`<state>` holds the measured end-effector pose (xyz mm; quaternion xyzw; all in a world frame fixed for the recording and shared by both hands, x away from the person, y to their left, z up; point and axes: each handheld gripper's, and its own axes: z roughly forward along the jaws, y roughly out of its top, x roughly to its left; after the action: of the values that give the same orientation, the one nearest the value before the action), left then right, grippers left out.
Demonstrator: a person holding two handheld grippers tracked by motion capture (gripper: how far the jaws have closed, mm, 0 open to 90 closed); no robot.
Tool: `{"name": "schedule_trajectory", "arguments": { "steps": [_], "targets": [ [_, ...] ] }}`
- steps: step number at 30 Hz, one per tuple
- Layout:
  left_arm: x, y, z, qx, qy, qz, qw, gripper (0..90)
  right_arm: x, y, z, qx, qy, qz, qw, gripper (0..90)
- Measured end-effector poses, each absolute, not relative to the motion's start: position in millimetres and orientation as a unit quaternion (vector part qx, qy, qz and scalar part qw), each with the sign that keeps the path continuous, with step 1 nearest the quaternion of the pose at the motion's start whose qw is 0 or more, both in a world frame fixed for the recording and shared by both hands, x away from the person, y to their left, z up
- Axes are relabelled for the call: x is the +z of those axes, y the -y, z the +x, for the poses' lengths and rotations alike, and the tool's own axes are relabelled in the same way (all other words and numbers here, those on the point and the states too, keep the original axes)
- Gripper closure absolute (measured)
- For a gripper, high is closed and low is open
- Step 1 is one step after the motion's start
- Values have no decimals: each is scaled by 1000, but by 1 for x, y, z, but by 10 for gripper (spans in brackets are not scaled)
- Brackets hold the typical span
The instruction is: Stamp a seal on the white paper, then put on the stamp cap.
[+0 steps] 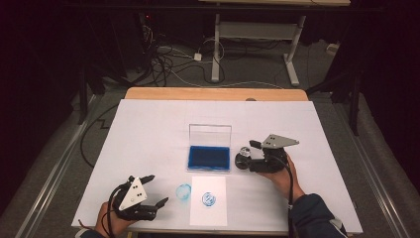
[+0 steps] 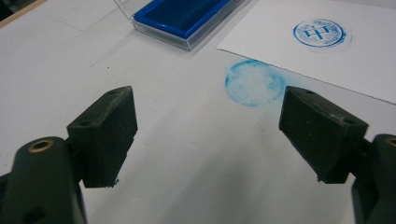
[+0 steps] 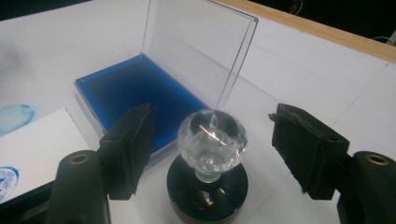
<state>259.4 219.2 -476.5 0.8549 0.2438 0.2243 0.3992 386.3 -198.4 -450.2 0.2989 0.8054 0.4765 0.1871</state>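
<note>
- the stamping looks done: a blue round print [image 1: 208, 199] is seen on the paper sheet [image 1: 208, 214], which lies between the two sets of tongs, and a fainter blue smudge [image 1: 183, 191] is left on the worktop [image 1: 148, 129] just ahead of the left tongs [image 1: 154, 190].
- the stamp [image 3: 209, 161], with its clear faceted knob, is stood upright on the worktop between the jaws of the right tongs [image 3: 219, 149], just beside the open ink pad [image 3: 135, 95]; the jaws are held wide and apart from it, so it is judged released.
- the left tongs are held wide with nothing between them.
- what seems left is closing the pad's clear lid [image 3: 196, 51].
- the characters inside the print [image 2: 320, 33] are made out in the left gripper view; in the high view they are too small.
- the gap between pads and knob is shown in the right gripper view.
</note>
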Motion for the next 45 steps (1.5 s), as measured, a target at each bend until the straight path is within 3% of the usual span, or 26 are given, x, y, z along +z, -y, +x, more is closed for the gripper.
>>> {"name": "schedule_trajectory", "arguments": {
  "steps": [7, 45],
  "targets": [
    [-477, -219, 260, 224, -245, 855, 399, 183, -445, 200, 385, 484, -799, 303, 188, 229],
    [-478, -220, 261, 222, -247, 856, 396, 183, -417, 198, 363, 496, -796, 263, 227, 225]
  ]
}}
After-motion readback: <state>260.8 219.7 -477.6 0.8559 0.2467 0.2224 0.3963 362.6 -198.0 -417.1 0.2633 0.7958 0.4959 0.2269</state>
